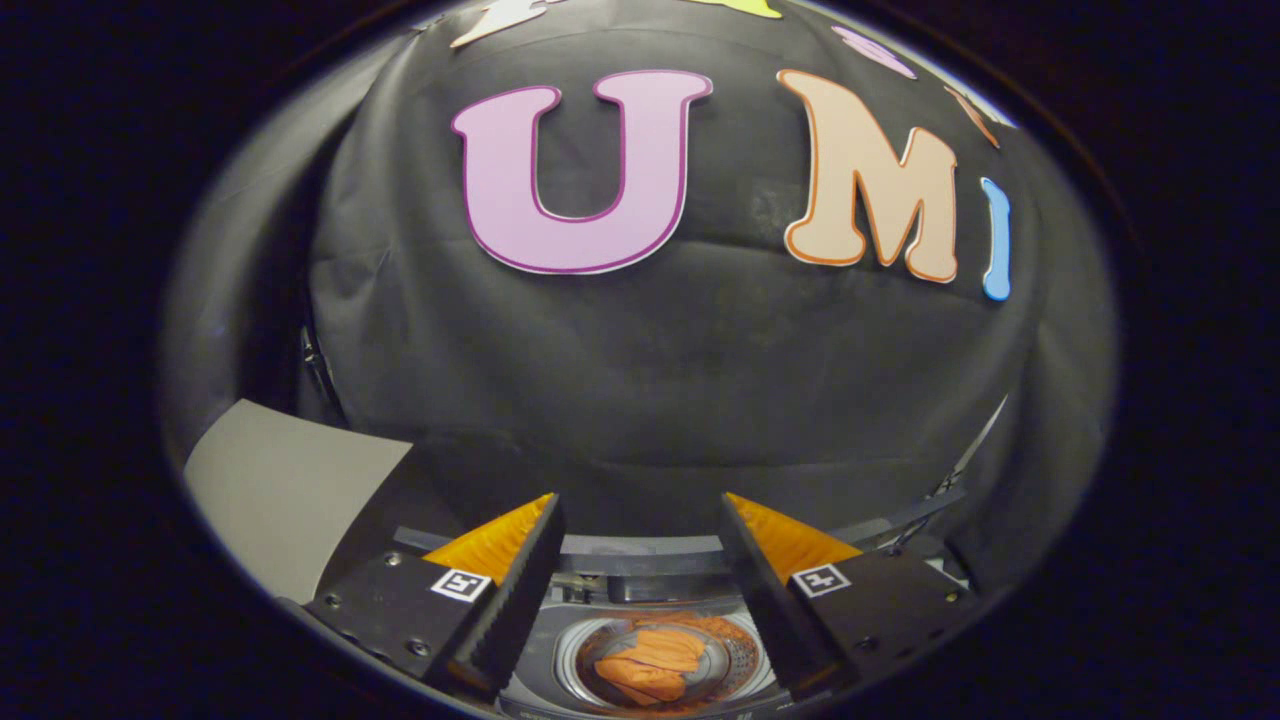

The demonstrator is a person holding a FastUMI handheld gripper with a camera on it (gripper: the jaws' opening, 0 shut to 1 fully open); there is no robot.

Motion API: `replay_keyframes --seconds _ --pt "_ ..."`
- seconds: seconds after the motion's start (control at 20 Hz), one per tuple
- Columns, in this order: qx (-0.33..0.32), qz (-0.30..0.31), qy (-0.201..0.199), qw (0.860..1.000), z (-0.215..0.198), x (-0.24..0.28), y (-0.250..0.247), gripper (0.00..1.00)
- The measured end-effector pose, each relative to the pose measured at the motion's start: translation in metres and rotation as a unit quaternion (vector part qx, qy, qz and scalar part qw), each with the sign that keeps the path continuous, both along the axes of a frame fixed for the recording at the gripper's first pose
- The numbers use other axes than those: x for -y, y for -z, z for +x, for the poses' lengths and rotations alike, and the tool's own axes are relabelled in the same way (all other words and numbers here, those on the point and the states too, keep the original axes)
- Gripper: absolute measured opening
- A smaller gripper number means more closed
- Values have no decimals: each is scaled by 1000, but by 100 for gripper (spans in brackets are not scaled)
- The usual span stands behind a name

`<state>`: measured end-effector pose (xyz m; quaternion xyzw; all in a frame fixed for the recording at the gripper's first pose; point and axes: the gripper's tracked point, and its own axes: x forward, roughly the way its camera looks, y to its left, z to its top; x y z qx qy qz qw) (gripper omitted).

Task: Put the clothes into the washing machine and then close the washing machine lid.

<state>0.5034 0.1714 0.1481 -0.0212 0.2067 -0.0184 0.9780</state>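
Note:
My gripper [640,515] is open, its two fingers spread wide with nothing between them. Below and between the fingers I look down into the washing machine [640,610], whose round metal drum holds an orange garment [655,662] lying crumpled at the bottom. The machine's top opening is uncovered, and a dark raised edge that may be its lid [640,550] stands at the back of the opening, just beyond the fingertips. The gripper hangs above the machine, clear of the garment.
A grey flat panel [290,490] lies to the left of the left finger. The booth's black cloth wall [650,370] rises close behind the machine and fills the space ahead.

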Motion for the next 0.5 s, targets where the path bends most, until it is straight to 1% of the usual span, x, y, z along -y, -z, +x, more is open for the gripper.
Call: replay_keyframes --seconds 0.5 --pt "-24 16 -9 1000 4 1 1 93"
